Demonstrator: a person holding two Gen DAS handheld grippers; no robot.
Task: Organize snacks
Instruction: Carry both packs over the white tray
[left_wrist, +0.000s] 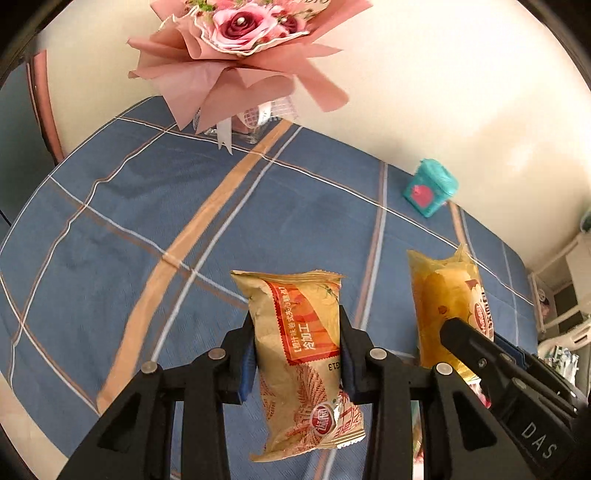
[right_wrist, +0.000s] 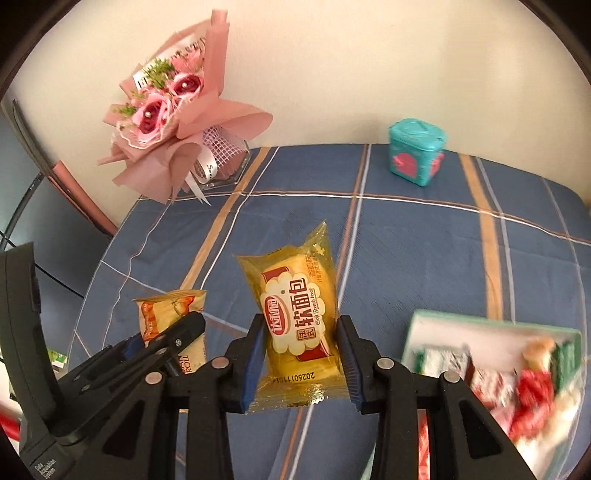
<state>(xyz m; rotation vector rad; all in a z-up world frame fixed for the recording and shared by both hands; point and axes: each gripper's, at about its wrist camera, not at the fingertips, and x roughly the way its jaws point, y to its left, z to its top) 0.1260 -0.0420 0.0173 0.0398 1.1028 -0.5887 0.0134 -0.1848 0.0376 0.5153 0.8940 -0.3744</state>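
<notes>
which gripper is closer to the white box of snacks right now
Right. The snack box sits just beside the right gripper, which holds the yellow bread pack. The left gripper, clamping the tan snack pack, is on the far side.

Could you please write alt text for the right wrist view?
The right gripper holds a yellow soft-bread packet above a blue plaid tablecloth. The left gripper grips a tan snack packet beside it; a snack box sits lower right.
</notes>
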